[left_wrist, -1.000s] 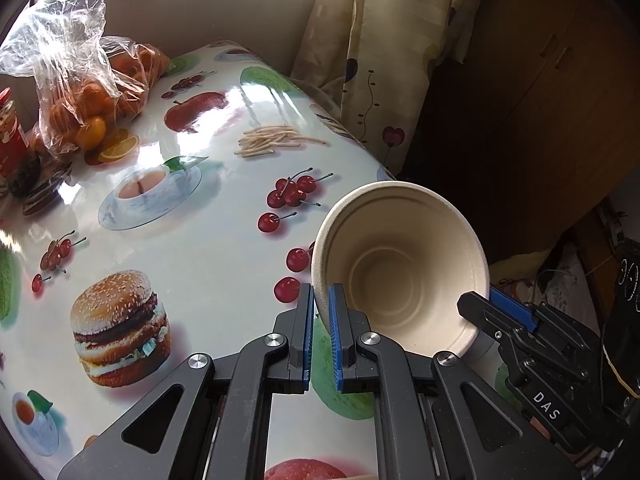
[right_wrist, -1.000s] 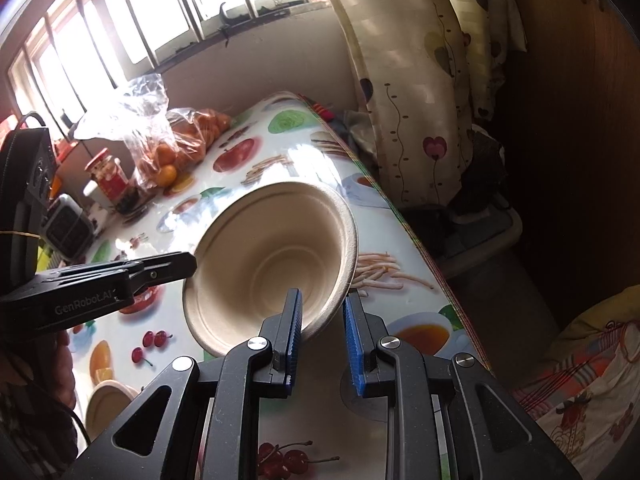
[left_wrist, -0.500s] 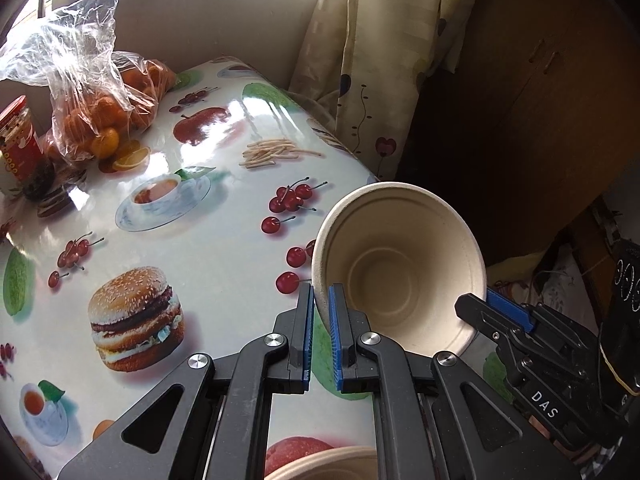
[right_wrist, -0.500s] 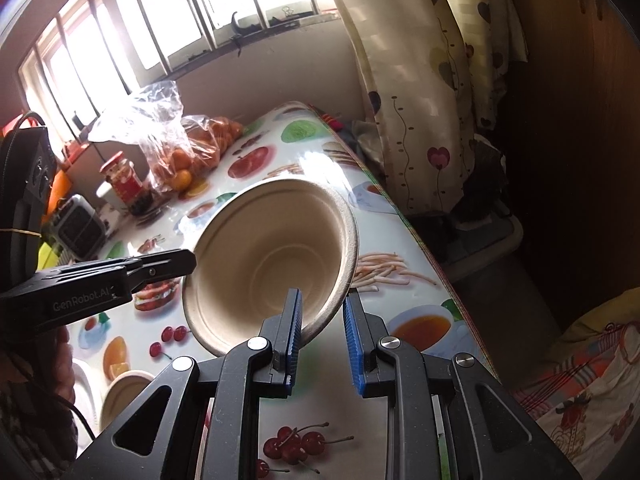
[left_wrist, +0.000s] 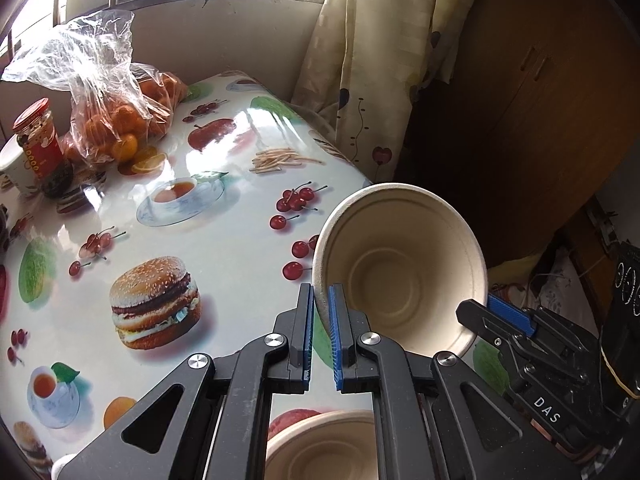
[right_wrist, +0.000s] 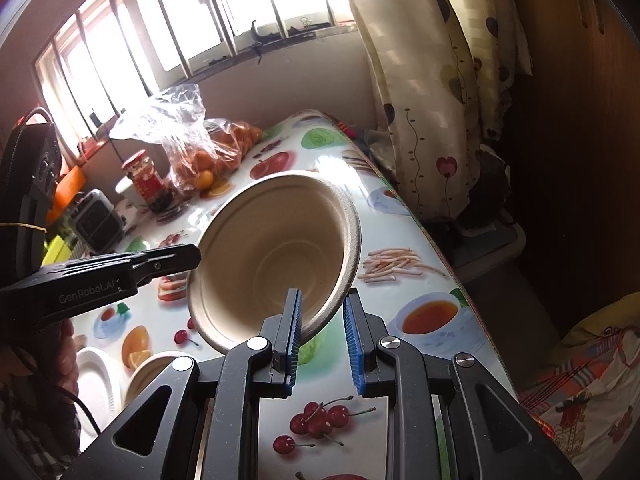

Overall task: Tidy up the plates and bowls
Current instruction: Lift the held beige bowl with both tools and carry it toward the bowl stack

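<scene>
Left gripper (left_wrist: 319,300): jaws pressed together on the near-left rim of the bowl (left_wrist: 400,276), blue pads pinching the thin wall between them.
Right gripper (right_wrist: 322,312): jaws drawn in on the opposite rim of the same bowl; the rim sits between the blue pads, hard against the left one — the gap at the right pad makes full contact hard to judge.
Bowl: a beige paper-pulp bowl, held off the table (left_wrist: 224,248) by both grippers, tilted so its mouth faces the cameras; empty inside.
Bowl position: over the table's right edge, above the printed cherries, in the left view.
Second bowl (left_wrist: 324,444): same beige kind, upright on the table, low in the left view under the left gripper's frame; in the right view it sits at lower left.
Plate (right_wrist: 98,380): white, flat on the table, just left of the second bowl.
Table: glossy cloth printed with burgers, cherries, tea cups and fries.
Far end: a clear bag of oranges (left_wrist: 116,120) beside a red-lidded jar (left_wrist: 38,140).
Beyond — a barred window (right_wrist: 192,28), a patterned curtain (left_wrist: 360,64) and a dark wooden cabinet (left_wrist: 532,92) to the right.
</scene>
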The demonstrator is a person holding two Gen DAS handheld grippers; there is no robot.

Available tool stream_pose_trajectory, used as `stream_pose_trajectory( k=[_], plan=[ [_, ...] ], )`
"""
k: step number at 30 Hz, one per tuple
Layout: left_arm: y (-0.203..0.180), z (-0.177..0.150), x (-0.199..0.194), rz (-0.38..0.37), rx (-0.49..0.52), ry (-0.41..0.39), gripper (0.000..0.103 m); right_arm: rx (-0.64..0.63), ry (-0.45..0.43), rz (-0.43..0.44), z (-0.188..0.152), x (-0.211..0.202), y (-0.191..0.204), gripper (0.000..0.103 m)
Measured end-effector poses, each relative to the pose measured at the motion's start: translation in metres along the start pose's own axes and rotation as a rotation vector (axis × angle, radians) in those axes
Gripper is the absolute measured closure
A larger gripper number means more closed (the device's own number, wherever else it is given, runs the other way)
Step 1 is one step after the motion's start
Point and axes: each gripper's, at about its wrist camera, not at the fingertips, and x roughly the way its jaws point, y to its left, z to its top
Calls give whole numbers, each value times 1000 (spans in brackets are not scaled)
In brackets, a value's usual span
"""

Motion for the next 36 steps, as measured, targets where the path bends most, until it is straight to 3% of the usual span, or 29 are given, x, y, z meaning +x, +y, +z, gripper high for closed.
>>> stream_pose_trajectory(
  k=[36],
  plan=[
    [5,-47,-54,12,-7,-49,95,-37,-41,46,-29,-44,33,83]
  ],
)
